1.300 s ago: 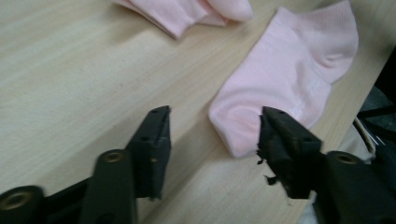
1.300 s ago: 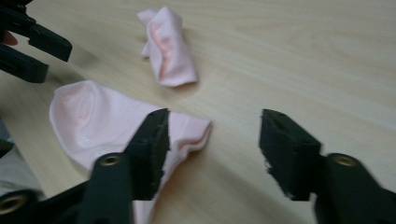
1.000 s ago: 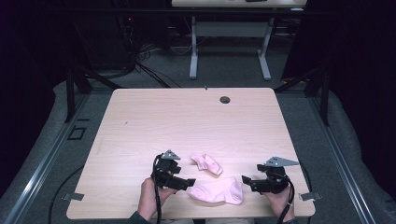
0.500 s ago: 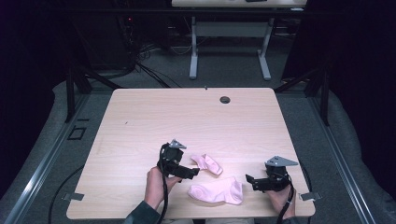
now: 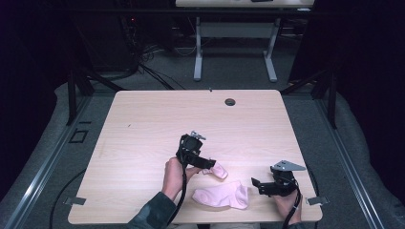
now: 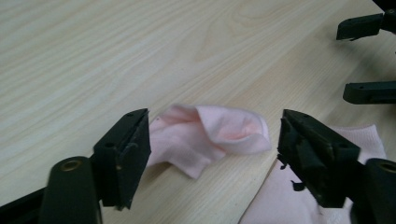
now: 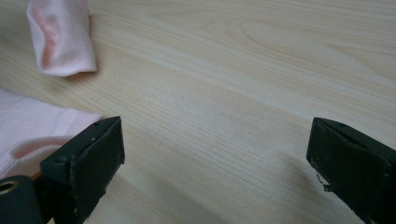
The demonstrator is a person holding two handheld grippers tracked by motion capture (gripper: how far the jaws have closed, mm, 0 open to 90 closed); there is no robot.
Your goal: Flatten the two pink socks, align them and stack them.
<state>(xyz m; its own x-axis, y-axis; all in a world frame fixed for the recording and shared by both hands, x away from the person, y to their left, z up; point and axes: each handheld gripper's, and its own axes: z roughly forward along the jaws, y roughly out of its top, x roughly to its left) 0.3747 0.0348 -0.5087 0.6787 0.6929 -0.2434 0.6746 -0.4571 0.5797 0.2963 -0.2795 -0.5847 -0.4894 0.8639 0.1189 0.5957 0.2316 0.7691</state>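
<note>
A small folded pink sock point(image 5: 218, 171) lies on the wooden table point(image 5: 157, 119) near its front. A larger pink sock point(image 5: 222, 194) lies flat just in front of it. My left gripper point(image 5: 206, 162) sits at the folded sock's left end. In the left gripper view the folded sock point(image 6: 210, 133) lies between the jaws of that gripper point(image 6: 215, 126). The jaws have just been closing, but the pads stand apart from the cloth. My right gripper point(image 5: 256, 185) rests to the right of the larger sock, open wide over bare wood point(image 7: 215, 163).
A round cable hole point(image 5: 230, 101) sits near the table's far edge. Beyond the table stand the white legs of another desk point(image 5: 197, 52). The right gripper's jaws point(image 6: 369, 56) show at the top right of the left gripper view.
My left hand has moved away from the table's front edge and to the right, up to the folded sock. The right hand and both socks stay where they were.
</note>
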